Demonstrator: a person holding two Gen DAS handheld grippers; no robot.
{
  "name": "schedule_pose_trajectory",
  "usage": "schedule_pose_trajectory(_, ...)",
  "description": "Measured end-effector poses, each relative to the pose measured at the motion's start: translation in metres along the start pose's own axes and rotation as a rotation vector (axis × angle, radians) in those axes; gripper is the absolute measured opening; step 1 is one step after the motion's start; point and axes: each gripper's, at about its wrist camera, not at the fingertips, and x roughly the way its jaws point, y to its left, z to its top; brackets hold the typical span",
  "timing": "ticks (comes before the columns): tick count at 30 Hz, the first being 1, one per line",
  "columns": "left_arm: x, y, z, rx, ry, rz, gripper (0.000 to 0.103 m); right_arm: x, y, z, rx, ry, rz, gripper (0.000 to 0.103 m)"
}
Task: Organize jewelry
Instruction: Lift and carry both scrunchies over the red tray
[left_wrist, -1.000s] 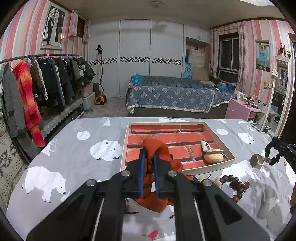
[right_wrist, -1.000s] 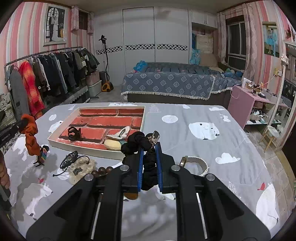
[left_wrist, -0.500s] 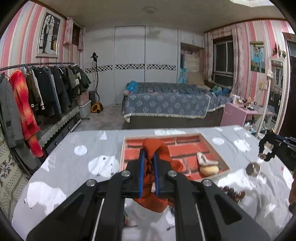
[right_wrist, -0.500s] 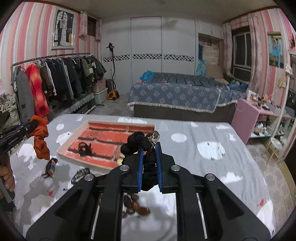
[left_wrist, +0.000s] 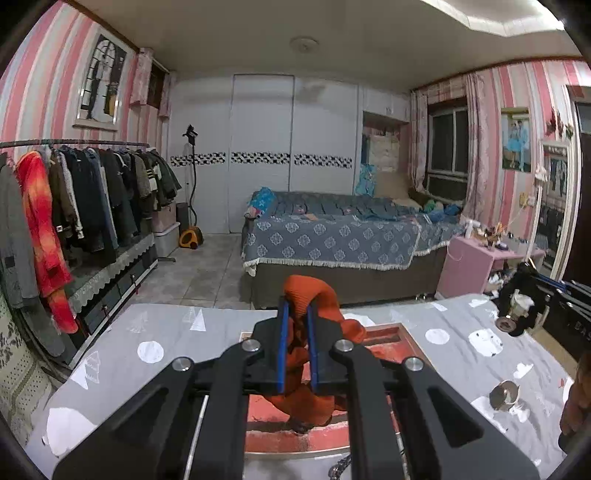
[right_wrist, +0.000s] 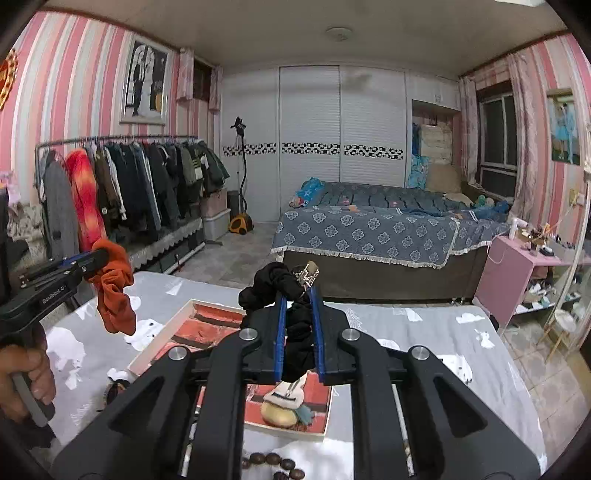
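Left claw (left_wrist: 295, 347) is clamping an orange scrunchie (left_wrist: 308, 295), blue pads nearly together, fabric bunching above the fingertips and hanging in a long fold below. Right claw (right_wrist: 298, 328) is likewise pinched tight on a black scrunchie (right_wrist: 271, 282) with a small glittery charm (right_wrist: 308, 274) poking out at its top. Both pieces are hanging in the air, clear of the worktop (right_wrist: 424, 325), which is wearing a grey polar-bear cloth. The tray (right_wrist: 177, 314), brick-patterned inside with a pale rim, is lying below and ahead of both claws, its long axis running away toward the far edge of the worktop. In the right wrist view a beige hair clip (right_wrist: 282, 404) is sitting in the tray's near right corner, right under the black scrunchie, while the far left stretch is showing bare brick. Dark wooden beads (right_wrist: 273, 461) are lying on the cloth at the near edge, outside the tray. Judging by this, the left claw is sitting over the tray's near middle, so a drop there looks the shorter trip; the right claw is needing open floor beside the clip.
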Motion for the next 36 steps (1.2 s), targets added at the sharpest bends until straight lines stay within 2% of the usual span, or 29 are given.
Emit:
schedule_pose_trajectory(7,0.041,-0.006,-0.014,0.001,0.064,0.006,0.009,0.049,0.009,-0.005,-0.002,0.044,0.023,0.013)
schedule_pose_trajectory(15,0.073,-0.007,-0.022,-0.017,0.087,0.032,0.009,0.086,0.011,-0.019,-0.012,0.080,0.012,0.013)
schedule_pose_trajectory(18,0.089,-0.002,-0.034,-0.039,0.109,0.053,0.010,0.100,0.010,-0.029,-0.009,0.108,0.005,0.013)
schedule_pose_trajectory(22,0.110,0.000,-0.050,-0.046,0.161,0.044,0.010,0.124,0.007,-0.047,0.012,0.172,0.004,0.013)
schedule_pose_trajectory(25,0.120,0.001,-0.059,-0.043,0.178,0.065,0.010,0.136,0.014,-0.058,0.002,0.203,0.008,0.013)
schedule_pose_trajectory(31,0.135,0.001,-0.077,-0.037,0.182,0.058,0.010,0.162,0.017,-0.083,-0.004,0.267,0.023,0.014)
schedule_pose_trajectory(36,0.149,-0.003,-0.090,-0.029,0.213,0.059,0.010,0.169,0.017,-0.091,-0.004,0.299,0.014,0.014)
